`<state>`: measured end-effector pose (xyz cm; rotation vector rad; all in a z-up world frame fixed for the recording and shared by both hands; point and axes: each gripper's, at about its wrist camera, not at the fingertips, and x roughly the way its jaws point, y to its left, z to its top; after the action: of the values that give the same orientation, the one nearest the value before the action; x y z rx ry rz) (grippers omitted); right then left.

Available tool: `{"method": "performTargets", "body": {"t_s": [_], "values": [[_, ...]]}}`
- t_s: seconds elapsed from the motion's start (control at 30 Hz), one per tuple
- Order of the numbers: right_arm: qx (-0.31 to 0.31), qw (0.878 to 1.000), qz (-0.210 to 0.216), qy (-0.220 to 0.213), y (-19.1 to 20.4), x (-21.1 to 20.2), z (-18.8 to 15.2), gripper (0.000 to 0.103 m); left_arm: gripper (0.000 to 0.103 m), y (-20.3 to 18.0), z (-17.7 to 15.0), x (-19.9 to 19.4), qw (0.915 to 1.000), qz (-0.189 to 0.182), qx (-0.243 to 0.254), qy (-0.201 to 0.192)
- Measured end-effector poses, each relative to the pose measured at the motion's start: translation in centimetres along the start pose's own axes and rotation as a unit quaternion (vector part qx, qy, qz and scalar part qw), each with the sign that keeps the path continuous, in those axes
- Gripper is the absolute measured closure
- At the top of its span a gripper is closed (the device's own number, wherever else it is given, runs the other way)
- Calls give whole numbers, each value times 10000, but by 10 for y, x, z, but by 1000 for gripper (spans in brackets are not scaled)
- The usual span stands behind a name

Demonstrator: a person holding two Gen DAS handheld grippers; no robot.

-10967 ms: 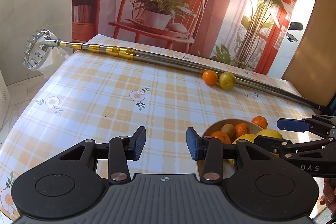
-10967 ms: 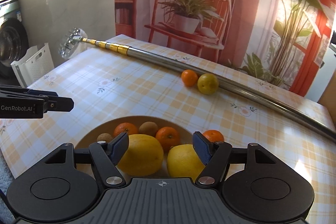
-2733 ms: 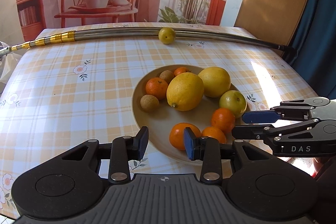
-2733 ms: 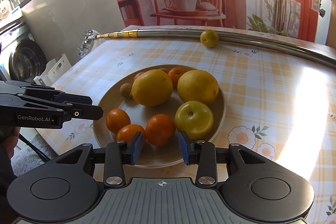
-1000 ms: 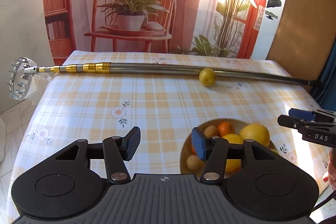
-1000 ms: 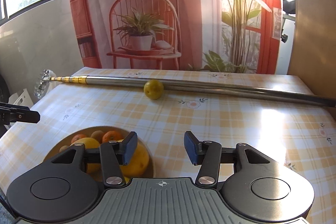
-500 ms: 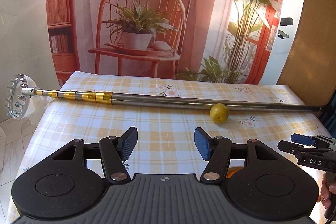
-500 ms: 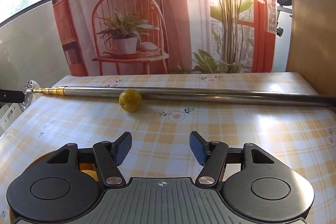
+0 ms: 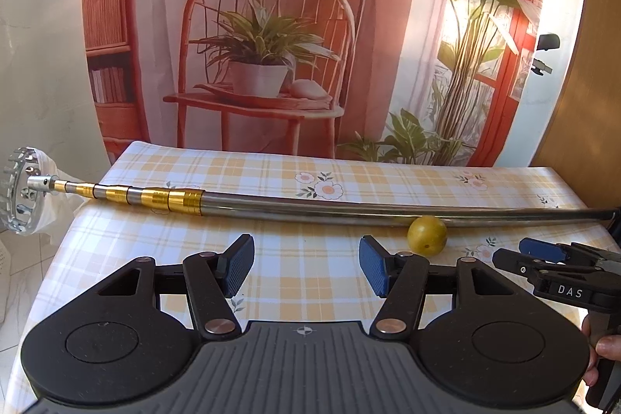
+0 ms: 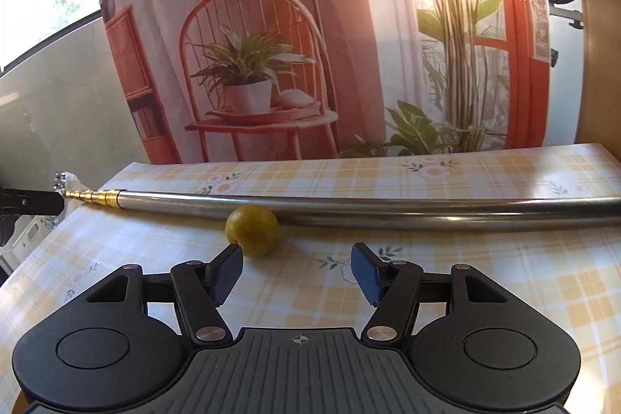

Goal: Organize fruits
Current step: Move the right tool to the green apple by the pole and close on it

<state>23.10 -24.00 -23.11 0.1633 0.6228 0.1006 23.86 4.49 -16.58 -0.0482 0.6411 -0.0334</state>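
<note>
Item: yellow-green fruit (image 10: pixel 252 230), resting on the checked tabletop (image 10: pixel 504 258) against the long metal pole (image 10: pixel 388 210).

Position: just ahead and left of the right hand-held gripper (image 10: pixel 297 272), jaws apart, empty (nearer).

Left hand-held gripper (image 9: pixel 306 266): jaws apart, empty, fruit ahead to its right.

Change: the plate of fruit seen a second ago is out of view; the fruit looms closer.

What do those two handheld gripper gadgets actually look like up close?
Each is matte black plastic: a ribbed grey-black base, two round lobes, and hinged arms with silver pivot pins, ending in blue textured pads. The left gripper and right gripper look alike from their own cameras. Seen from the side, the right gripper bears white "DAS" lettering. No cables or sleeves are visible.
</note>
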Motion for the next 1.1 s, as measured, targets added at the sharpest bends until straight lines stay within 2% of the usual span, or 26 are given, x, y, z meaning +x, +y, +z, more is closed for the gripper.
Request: {"method": "performTargets", "body": {"t_s": [0.33,0.77,0.9,1.1], "values": [[-388,9981,456,174,13,49,13,45,41,9,-3,24,9997,25,-174,149],[-357,9968,635,339,17,82,14,46,41,12,-6,41,9992,-118,-168,339],[-327,9976,528,302,18,85,13,49,41,11,-9,46,9988,-141,-176,432],[-339,9972,619,237,22,89,13,51,41,8,-12,49,9980,-180,-157,582]]}}
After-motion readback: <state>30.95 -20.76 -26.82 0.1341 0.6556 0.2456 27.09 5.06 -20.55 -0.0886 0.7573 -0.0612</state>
